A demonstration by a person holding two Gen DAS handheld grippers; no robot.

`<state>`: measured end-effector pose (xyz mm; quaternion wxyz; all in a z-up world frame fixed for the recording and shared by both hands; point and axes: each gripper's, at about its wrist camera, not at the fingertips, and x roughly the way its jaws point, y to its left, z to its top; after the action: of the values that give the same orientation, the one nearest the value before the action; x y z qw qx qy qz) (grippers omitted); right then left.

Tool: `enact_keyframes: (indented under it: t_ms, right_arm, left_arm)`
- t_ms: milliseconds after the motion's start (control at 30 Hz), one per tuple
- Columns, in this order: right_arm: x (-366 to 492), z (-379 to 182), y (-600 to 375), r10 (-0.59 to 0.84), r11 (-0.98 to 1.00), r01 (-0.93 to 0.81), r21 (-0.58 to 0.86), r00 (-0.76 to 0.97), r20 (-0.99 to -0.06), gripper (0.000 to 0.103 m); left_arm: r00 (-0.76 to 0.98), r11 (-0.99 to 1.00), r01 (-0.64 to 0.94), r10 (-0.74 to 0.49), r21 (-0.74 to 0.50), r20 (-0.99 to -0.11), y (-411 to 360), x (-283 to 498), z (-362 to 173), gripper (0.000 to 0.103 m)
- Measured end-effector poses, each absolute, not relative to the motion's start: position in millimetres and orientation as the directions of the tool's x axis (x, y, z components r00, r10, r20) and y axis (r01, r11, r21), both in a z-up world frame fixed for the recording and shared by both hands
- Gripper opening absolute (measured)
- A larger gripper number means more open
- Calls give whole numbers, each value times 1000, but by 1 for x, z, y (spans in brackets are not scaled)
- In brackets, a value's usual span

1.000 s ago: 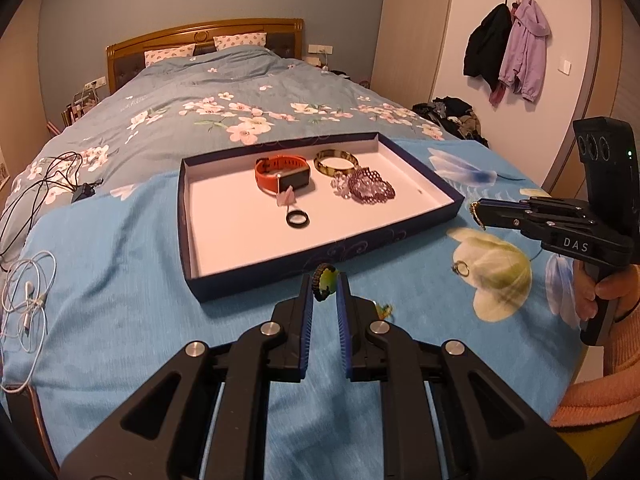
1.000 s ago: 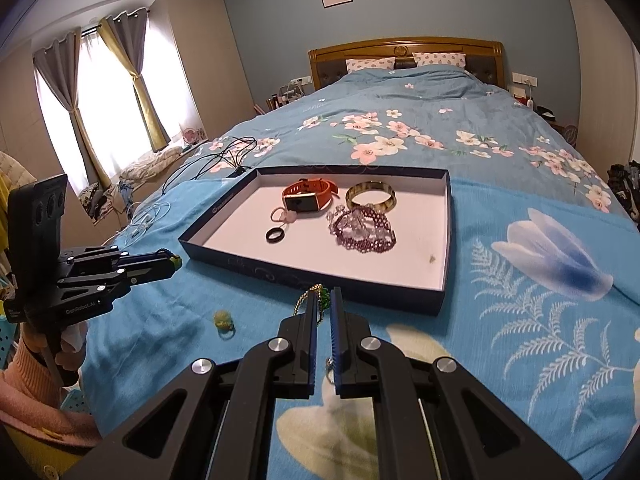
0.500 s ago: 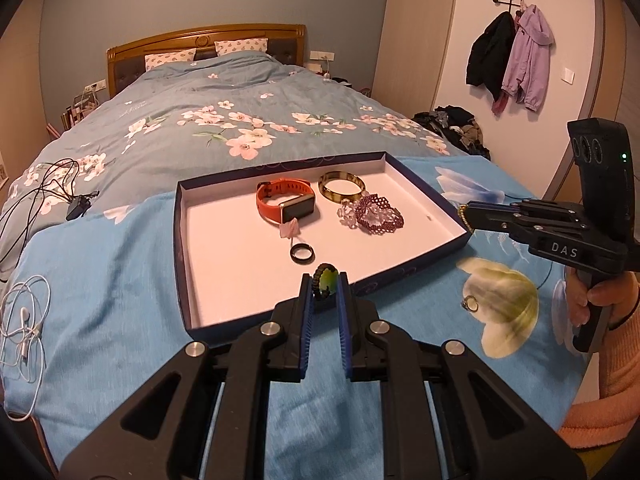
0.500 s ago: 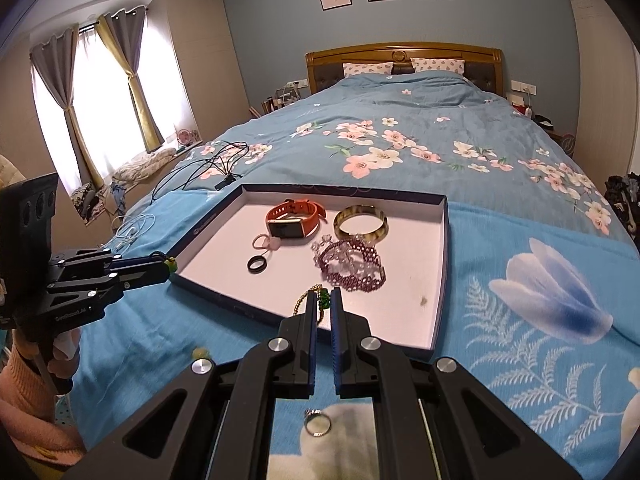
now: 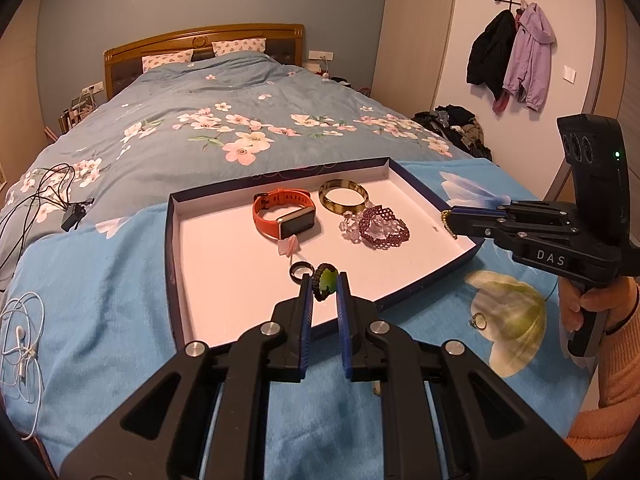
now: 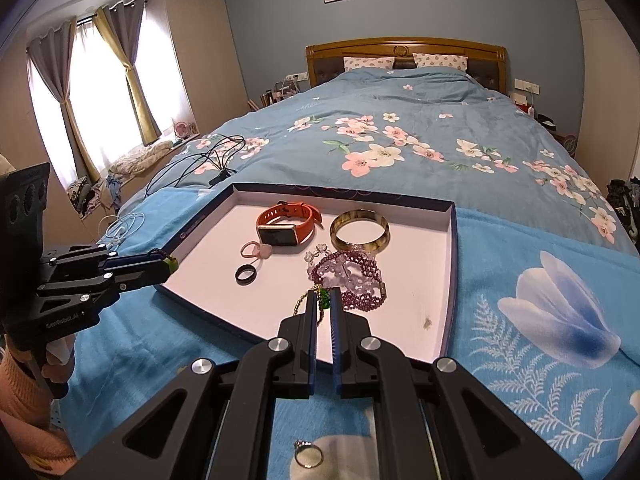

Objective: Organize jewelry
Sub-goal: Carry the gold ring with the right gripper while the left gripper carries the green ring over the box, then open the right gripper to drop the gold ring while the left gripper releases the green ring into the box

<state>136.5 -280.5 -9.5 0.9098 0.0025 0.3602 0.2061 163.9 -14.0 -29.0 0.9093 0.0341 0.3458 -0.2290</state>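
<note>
A shallow navy tray (image 5: 173,264) with a white floor lies on the bed; it also shows in the right wrist view (image 6: 451,280). In it lie an orange watch (image 5: 285,216), an amber bangle (image 5: 343,197), a purple bead bracelet (image 5: 382,227), a pink ring (image 5: 289,246) and a black ring (image 5: 300,271). My left gripper (image 5: 324,285) is shut on a green-stone ring (image 5: 325,281) above the tray's near part. My right gripper (image 6: 323,300) is shut on a gold chain with green beads (image 6: 322,300) over the tray's near right part.
A silver ring (image 6: 308,455) lies loose on the blue blanket (image 5: 100,300) in front of the tray. White earphones (image 5: 20,336) and black cables (image 5: 44,196) lie to the left. Coats (image 5: 512,52) hang on the right wall.
Both grippers have moved forward from the blanket in front of the tray to above its floor, each still holding its piece.
</note>
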Motion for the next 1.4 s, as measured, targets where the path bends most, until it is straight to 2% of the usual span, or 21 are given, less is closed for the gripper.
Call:
enact_keyframes:
  t_ms: [1400]
  right_arm:
    - [187,-47,-262,314,932,-342,124,585,-748,7]
  left_arm:
    - [558,897,428,-359,-112,-748,-45,229,-75,12]
